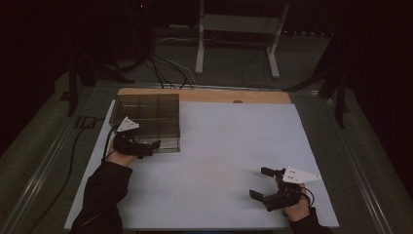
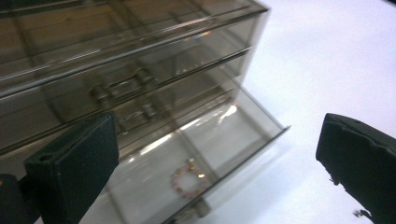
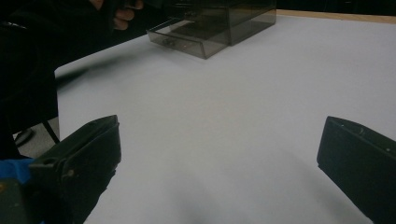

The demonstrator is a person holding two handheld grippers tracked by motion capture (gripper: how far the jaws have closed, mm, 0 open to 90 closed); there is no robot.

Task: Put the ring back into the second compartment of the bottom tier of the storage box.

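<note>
Between the wide-open, empty left tongs (image 2: 219,163), a beaded ring (image 2: 189,181) lies in the drawer (image 2: 233,135).

White table top (image 1: 219,161) with a wooden strip (image 1: 204,95) along its twelve o'clock edge. Smoked clear drawer cabinet (image 1: 146,114) stands at ten o'clock, bottom drawer (image 2: 196,158) pulled out.

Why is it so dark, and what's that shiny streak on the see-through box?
High view: dim room, only the white table sheet is bright. Left gripper view: glare streaks on the smoky clear plastic drawer box, handles blurred. Right gripper view: soft shadows under the claw.
</note>
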